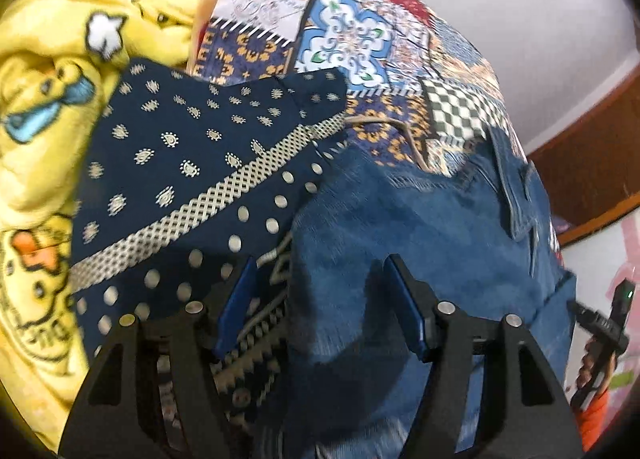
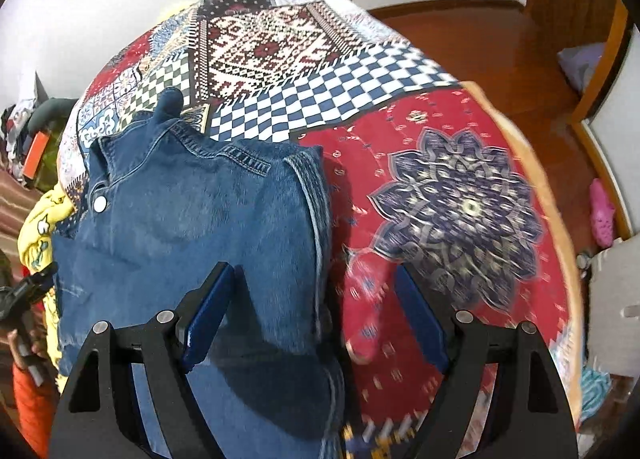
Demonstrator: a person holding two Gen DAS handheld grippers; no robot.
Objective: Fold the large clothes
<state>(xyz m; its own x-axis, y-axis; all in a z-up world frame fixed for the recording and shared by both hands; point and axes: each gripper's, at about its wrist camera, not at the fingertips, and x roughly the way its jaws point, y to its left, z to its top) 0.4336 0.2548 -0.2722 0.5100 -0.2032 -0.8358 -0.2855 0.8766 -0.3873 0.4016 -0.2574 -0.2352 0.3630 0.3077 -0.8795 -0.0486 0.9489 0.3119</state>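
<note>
My left gripper (image 1: 320, 279) and right gripper (image 2: 312, 291) are black, with blue pads (image 2: 208, 311), round silver screws (image 1: 446, 306), and my sleeve (image 2: 28, 399) is orange.

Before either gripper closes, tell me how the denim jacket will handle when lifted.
The denim jacket probably hangs floppy: it already lies draped and creased on the bedspread. Its thick seams suggest some weight. The rough weave should give the pads grip.

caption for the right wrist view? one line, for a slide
Right hand-held gripper, open, above the edge of a denim jacket on a patchwork bedspread.
</note>
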